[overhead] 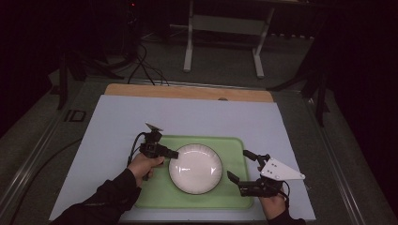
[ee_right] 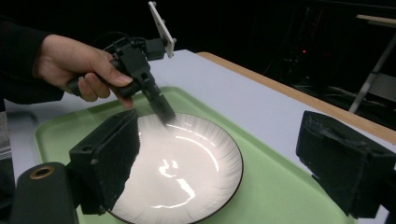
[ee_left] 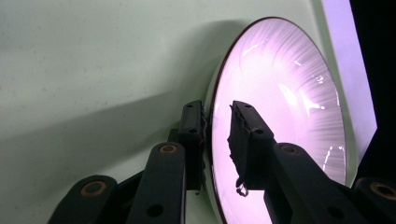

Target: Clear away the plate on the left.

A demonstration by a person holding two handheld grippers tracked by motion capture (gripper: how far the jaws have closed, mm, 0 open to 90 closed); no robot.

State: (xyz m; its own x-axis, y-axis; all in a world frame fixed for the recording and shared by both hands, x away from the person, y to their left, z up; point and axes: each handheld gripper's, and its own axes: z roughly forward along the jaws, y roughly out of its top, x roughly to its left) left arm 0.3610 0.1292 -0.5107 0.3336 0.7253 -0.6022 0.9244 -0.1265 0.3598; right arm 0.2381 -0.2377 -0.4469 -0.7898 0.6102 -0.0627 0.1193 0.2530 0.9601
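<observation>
High view: white plate (overhead: 195, 168) is lying at lower centre on the green tray (overhead: 237, 145), on the bench (overhead: 117, 117). Left hand-held gripper (overhead: 173, 153) is sitting at the plate's left rim; right hand-held gripper (overhead: 240, 165), jaws spread, is pointing at the right rim.

Left gripper view: jaws are straddling the plate (ee_left: 280, 107) rim, a gap showing at the inner pad.

Right gripper view: jaws are standing wide apart, plate (ee_right: 187, 163) lying between and beyond them.

The room around the table (overhead: 117, 122) is left dark. Glare is thrown off the plate (ee_right: 187, 163), which is overexposed pinkish in the left gripper view.
</observation>
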